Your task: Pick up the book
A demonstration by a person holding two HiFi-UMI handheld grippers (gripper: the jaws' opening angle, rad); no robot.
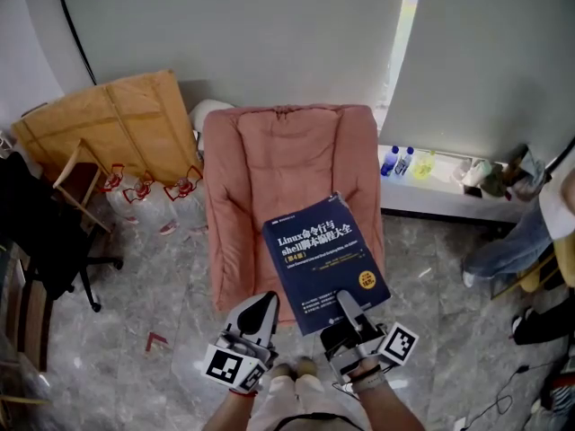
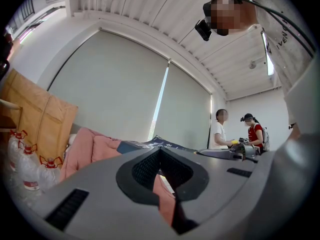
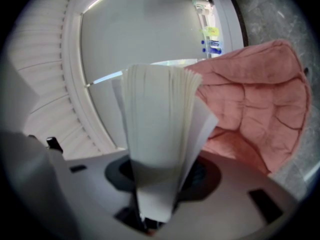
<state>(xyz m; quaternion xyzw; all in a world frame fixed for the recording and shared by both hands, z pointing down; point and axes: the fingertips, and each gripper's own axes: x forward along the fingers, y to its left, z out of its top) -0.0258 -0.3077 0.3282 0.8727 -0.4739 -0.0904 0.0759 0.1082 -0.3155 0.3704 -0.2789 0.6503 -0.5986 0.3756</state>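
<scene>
Head view: the blue book (image 1: 325,260) hangs tilted above the seat of the pink armchair (image 1: 269,151) on a grey stone floor (image 1: 153,285), its lower edge pinched by the right gripper (image 1: 349,311). The left gripper (image 1: 259,312) is just beside the book but off it. Left gripper view: its fingers are pressed together on nothing, with two people (image 2: 218,129) far off by the blinds. Right gripper view: fanned pages fill the jaws, so the lift looks done; next, hold steady, as the free end may sag.

book (image 1: 325,263) over chair (image 1: 260,160), bottles (image 1: 148,200) left — cardboard (image 1: 108,119) behind
</scene>
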